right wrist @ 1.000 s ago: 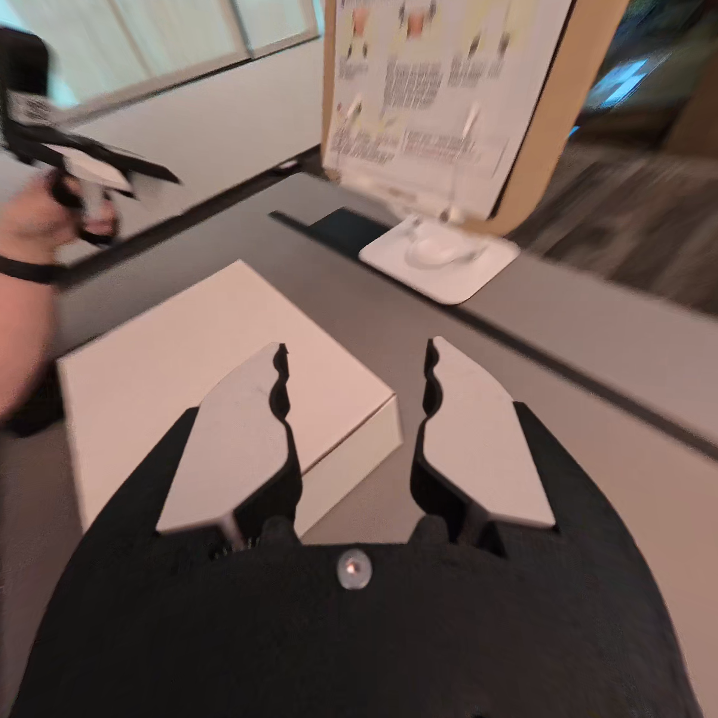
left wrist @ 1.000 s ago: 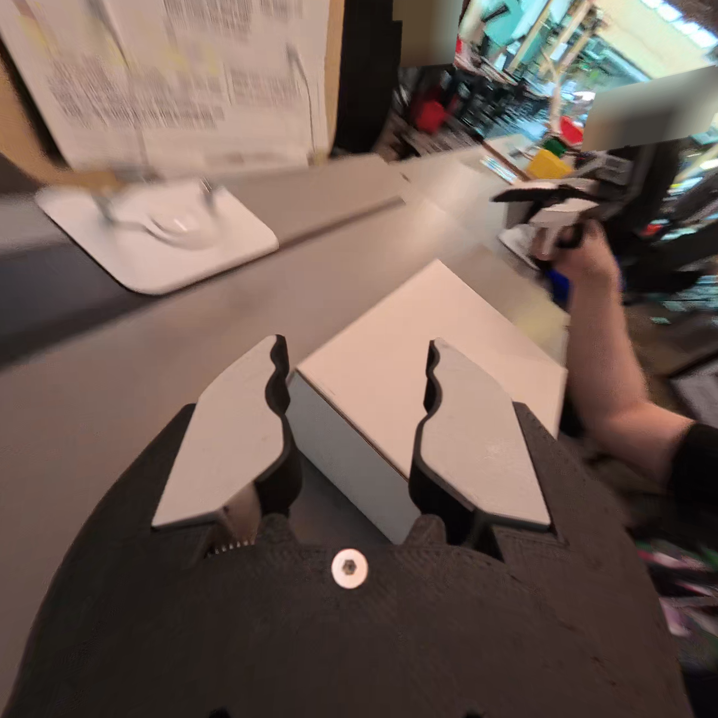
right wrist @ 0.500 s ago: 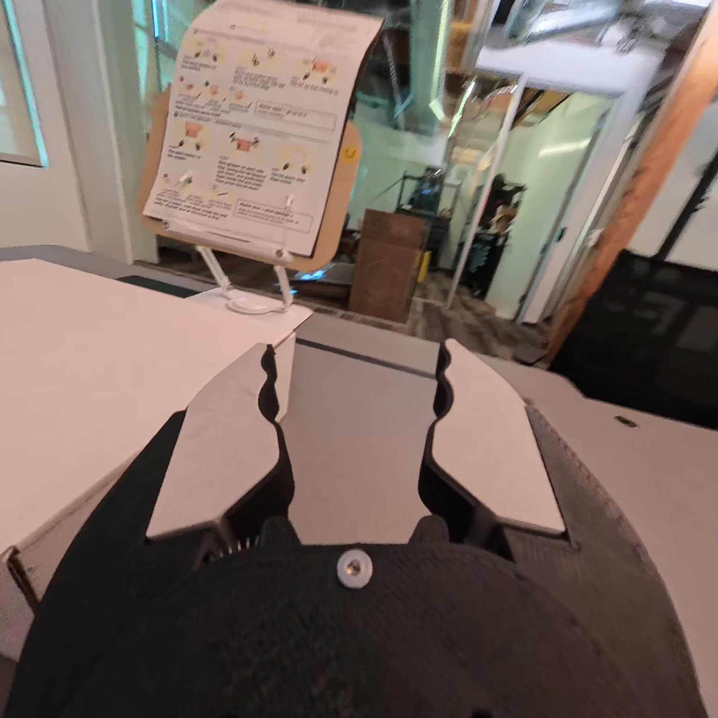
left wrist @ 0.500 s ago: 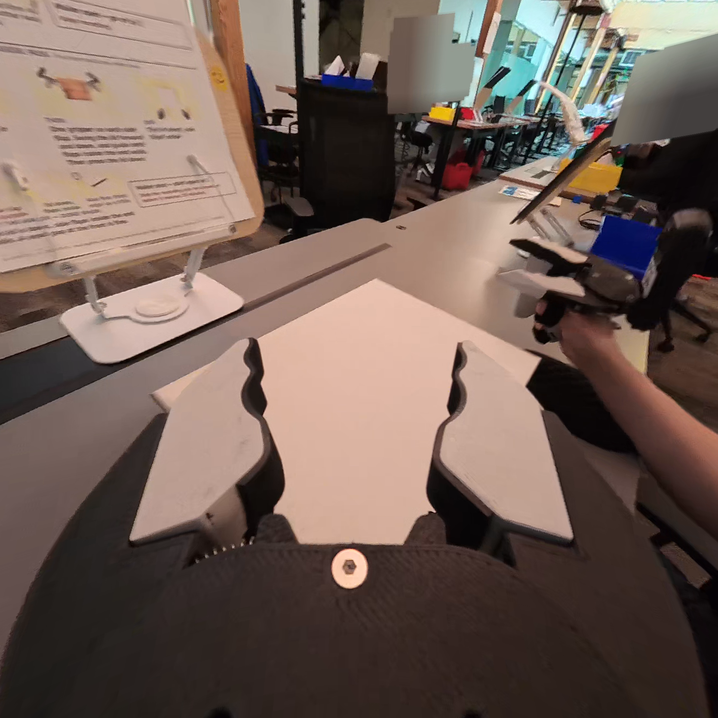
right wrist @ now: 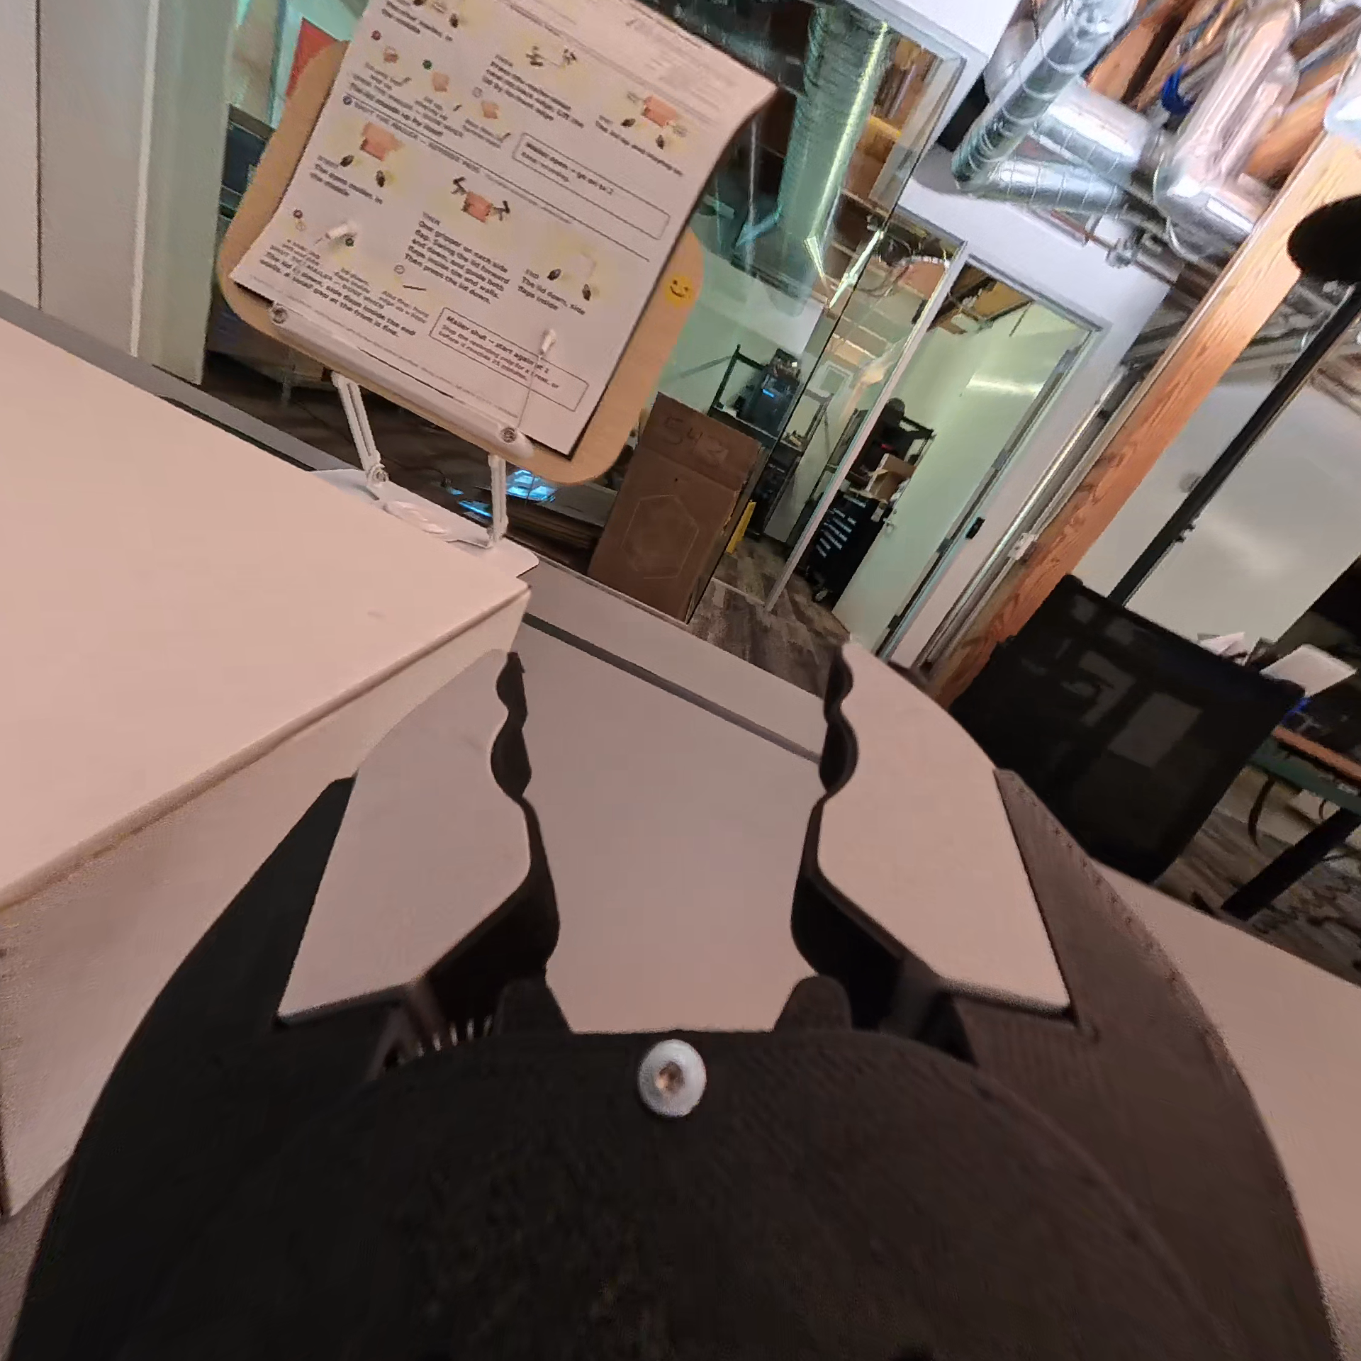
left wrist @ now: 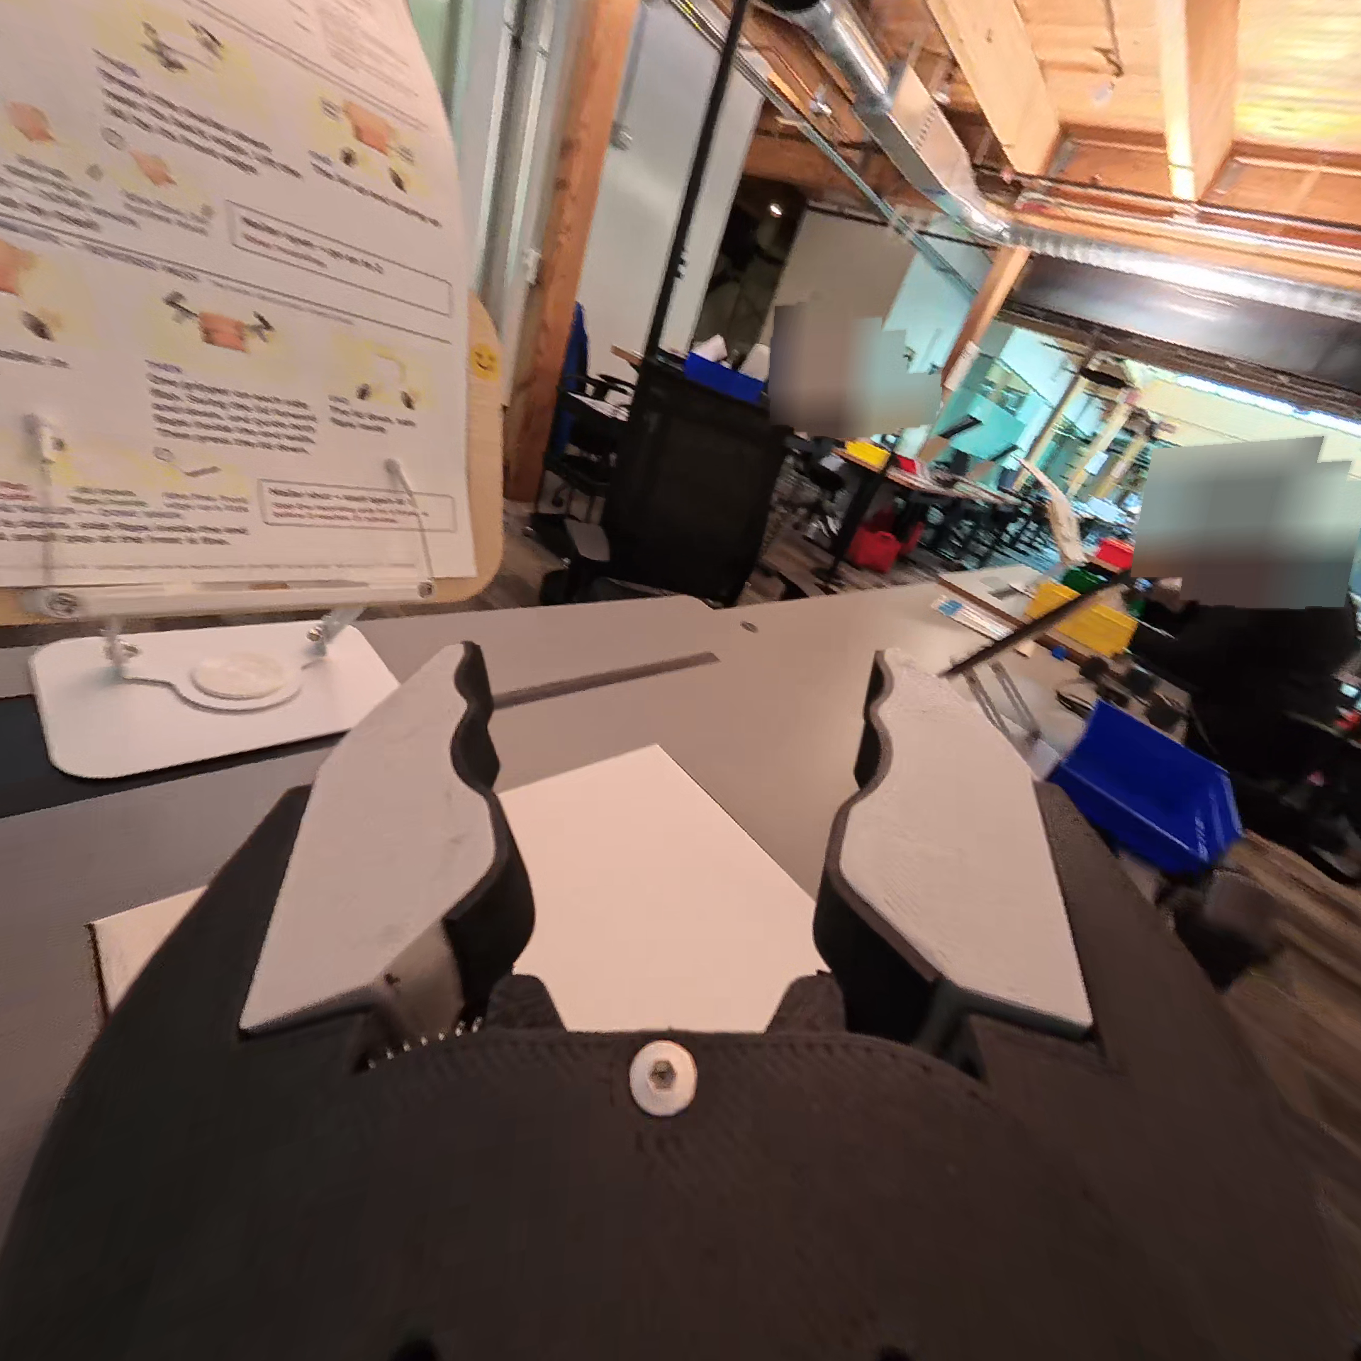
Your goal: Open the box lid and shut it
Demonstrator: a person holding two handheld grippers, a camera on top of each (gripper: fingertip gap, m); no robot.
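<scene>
Left wrist view shows the left claw (left wrist: 674, 707) with its two grey fingers (left wrist: 390, 832) spread wide apart, and nothing is between them. Under the claw lies the white box (left wrist: 648, 869), flat on the grey table (left wrist: 781, 685). The lid of the box is down and its top is plain white. Whether the claw touches the lid cannot be told. One corner of the box points away from the camera, toward a dark groove in the table. On the far left stands a wooden board with a printed instruction sheet (left wrist: 221, 294), held on a white stand (left wrist: 206, 700). On the right, beyond the table edge, there is a blue bin (left wrist: 1149, 795), and farther back some yellow bins (left wrist: 1082, 626) on other tables.

Right wrist view shows the right claw (right wrist: 674, 700), also open wide and holding nothing. The box (right wrist: 184, 626) is on the left of this claw, and its white top and side wall fill the left part of the picture. The left finger (right wrist: 434, 832) of this claw is just beside the side wall of the box, near its far corner; whether it touches the wall cannot be told. Between the fingers only the bare table (right wrist: 663, 847) is seen. Behind the box stands the same board with the sheet (right wrist: 479, 221), and a brown cardboard carton (right wrist: 670, 508) is on the floor farther back.
</scene>
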